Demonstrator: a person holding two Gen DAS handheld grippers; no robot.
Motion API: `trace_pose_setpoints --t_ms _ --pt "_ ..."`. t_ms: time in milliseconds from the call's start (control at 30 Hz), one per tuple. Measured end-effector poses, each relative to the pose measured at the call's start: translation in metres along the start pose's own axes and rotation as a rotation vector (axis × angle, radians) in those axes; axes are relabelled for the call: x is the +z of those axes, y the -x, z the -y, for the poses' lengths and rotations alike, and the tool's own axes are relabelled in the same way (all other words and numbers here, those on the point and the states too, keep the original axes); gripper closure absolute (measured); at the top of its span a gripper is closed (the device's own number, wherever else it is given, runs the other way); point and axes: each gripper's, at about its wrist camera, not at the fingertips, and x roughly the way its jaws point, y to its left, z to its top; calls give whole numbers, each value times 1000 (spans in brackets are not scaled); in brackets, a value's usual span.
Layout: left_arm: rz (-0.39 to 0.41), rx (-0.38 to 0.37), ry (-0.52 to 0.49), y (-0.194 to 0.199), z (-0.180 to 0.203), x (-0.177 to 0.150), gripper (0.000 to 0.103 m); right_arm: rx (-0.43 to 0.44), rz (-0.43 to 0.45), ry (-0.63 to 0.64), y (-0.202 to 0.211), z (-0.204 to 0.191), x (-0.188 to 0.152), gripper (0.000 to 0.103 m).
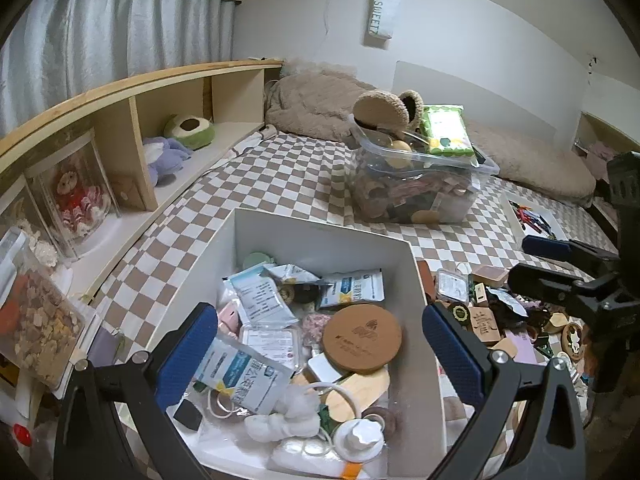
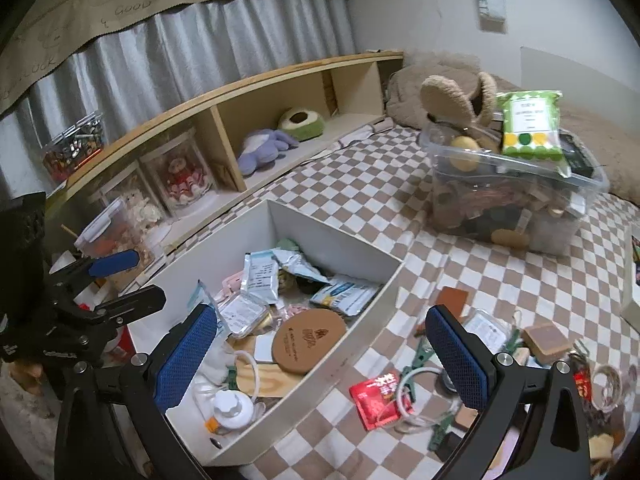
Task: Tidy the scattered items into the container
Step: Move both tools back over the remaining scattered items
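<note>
A white open box (image 1: 320, 228) (image 2: 340, 240) sits on the checkered bedspread, holding sachets, a round cork coaster (image 1: 362, 338) (image 2: 310, 338), a white bottle (image 1: 358, 438) and other small things. My left gripper (image 1: 320, 356) hovers open over the box with nothing between its pads. My right gripper (image 2: 320, 356) is open too, straddling the box's right wall. To the right of the box lie scattered items: a red sachet (image 2: 378, 400), a white ring (image 2: 416, 400), green clips, a small clear case (image 1: 452, 286) and wooden blocks (image 1: 484, 322). Each gripper shows in the other's view: the right gripper (image 1: 536, 264) and the left gripper (image 2: 132, 280).
A clear plastic bin (image 1: 416, 184) (image 2: 508, 200) full of things, with a green packet on top, stands farther back on the bed. A wooden shelf (image 1: 132, 92) with plush toys and jars runs along the left. Beige pillows lie at the back by the wall.
</note>
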Motion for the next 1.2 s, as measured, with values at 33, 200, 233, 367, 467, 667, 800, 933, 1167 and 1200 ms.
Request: trace_pose_setpoints --t_ms 33,200,233,367,467,667,800,933,1167,1200 --pt "0 -8 0 0 3 0 0 -6 5 -2 3 2 -1 0" --pt "6 -31 8 0 18 3 0 -37 33 -15 24 12 -9 0" --pt "4 -28 8 -1 21 4 0 -46 38 -17 29 15 -11 0" --pt "5 -38 2 -4 35 5 0 -102 52 -25 48 29 -23 0" --pt "11 -55 -1 -4 47 5 0 -135 63 -46 60 41 -31 0" --pt "32 -88 -15 -2 70 6 0 -193 95 -91 89 65 -43 0" --pt "52 -101 -25 1 85 7 0 -231 112 -108 107 76 -50 0" --pt "70 -101 -43 2 100 7 0 -272 124 -107 121 82 -57 0" --pt "71 -125 -68 1 120 5 0 -332 143 -140 143 98 -74 0" --pt "70 -128 -70 0 122 5 0 -341 147 -147 146 101 -77 0"
